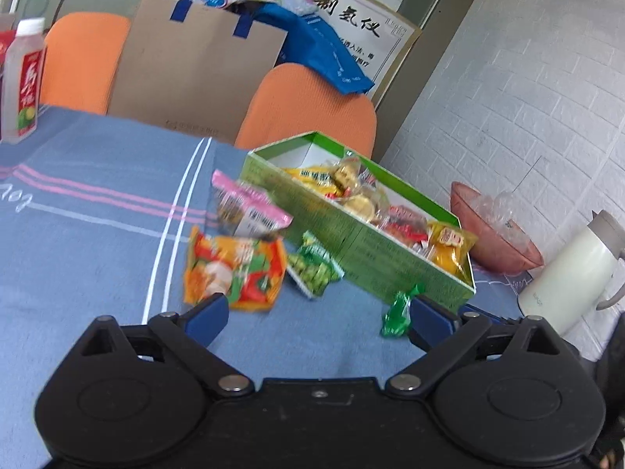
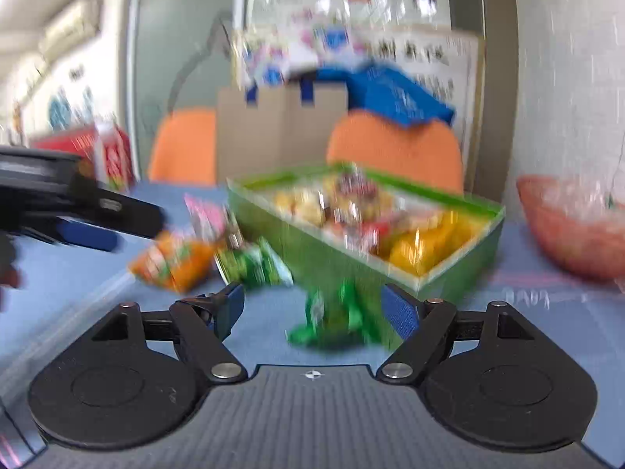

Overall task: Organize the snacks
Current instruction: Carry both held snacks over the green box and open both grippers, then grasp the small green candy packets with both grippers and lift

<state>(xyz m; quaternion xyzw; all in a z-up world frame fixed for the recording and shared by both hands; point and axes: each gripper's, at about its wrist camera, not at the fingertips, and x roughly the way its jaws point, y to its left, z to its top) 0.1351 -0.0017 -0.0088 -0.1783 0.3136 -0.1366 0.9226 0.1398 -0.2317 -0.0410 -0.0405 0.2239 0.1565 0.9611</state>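
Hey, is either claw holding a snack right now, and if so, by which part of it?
Nothing is held. The left claw and right claw are both wide open; the small green candy lies loose on the tablecloth between the right claw's fingers.

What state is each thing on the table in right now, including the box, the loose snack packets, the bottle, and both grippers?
Green box: lid off, partly filled with snacks.
Orange packet: loose on the cloth.
Pink packet: loose, beside the box.
Green pea packet: loose, by the box wall.
Small green candy: loose, outside the box.
Bottle: upright, capped.
Left gripper: open, empty.
Right gripper: open, around the candy.
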